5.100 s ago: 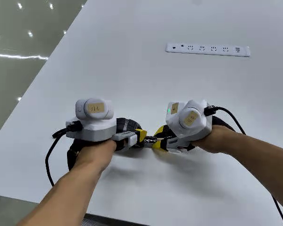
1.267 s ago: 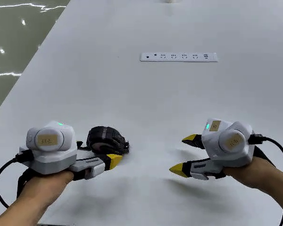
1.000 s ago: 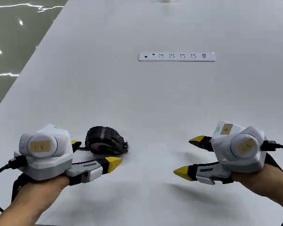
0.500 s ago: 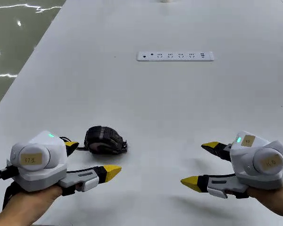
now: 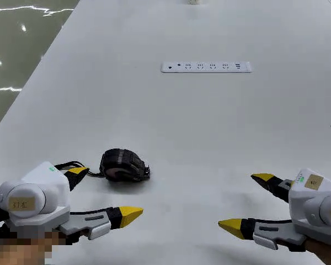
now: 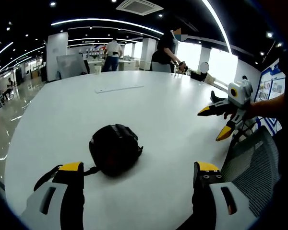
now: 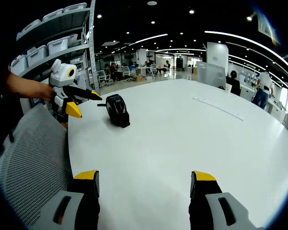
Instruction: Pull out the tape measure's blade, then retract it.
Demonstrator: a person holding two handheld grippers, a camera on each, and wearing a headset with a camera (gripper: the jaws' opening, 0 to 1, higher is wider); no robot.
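While hovering low over the table (image 5: 171, 121), holds both the left gripper (image 5: 105, 190) and the right gripper (image 5: 245, 201) spread wide, clasping nothing. Finds the tape measure (image 5: 123, 165) resting on the table just ahead of the left gripper's jaws, and well apart from the right gripper, off to its left.

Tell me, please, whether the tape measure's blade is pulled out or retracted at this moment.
Retracted: no blade extends from the tape measure, which lies as a compact black case on the white table.
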